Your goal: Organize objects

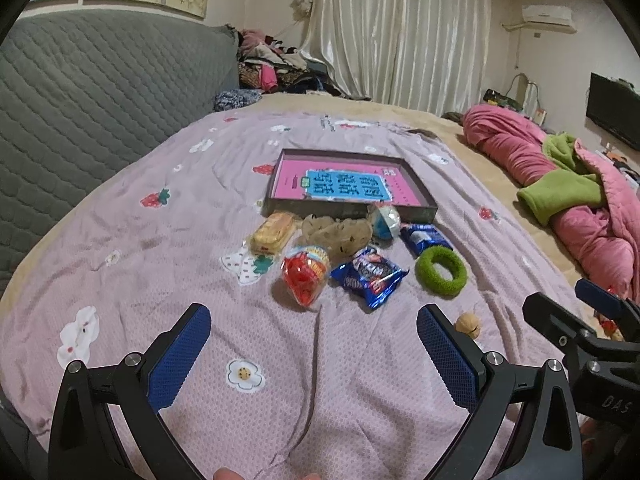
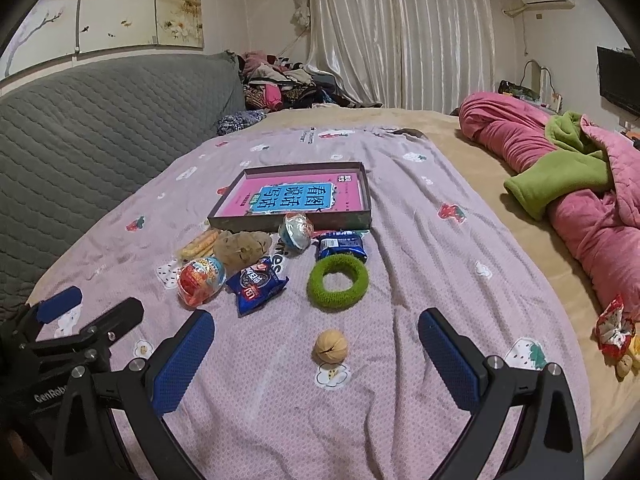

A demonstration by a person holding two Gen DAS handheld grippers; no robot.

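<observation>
A shallow dark box [image 1: 416,184] [image 2: 362,184] with a pink and blue book inside lies on the pink bedsheet. In front of it lie a red egg-shaped snack [image 1: 304,276] [image 2: 198,280], blue biscuit packets [image 1: 370,276] [image 2: 256,284], a green ring [image 1: 440,270] [image 2: 338,282], a yellow cracker pack [image 1: 272,232], a tan plush [image 1: 336,234] [image 2: 240,246], a blue-white ball [image 1: 384,220] [image 2: 296,230] and a walnut [image 1: 469,324] [image 2: 331,346]. My left gripper [image 1: 314,344] is open and empty, short of the pile. My right gripper [image 2: 316,354] is open with the walnut between its fingers' line, untouched.
A grey quilted headboard [image 1: 100,92] runs along the left. A pink and green blanket [image 2: 580,184] lies heaped at the right. A red snack wrapper [image 2: 614,328] sits near the right edge of the bed. Clothes are piled at the far end by the curtains.
</observation>
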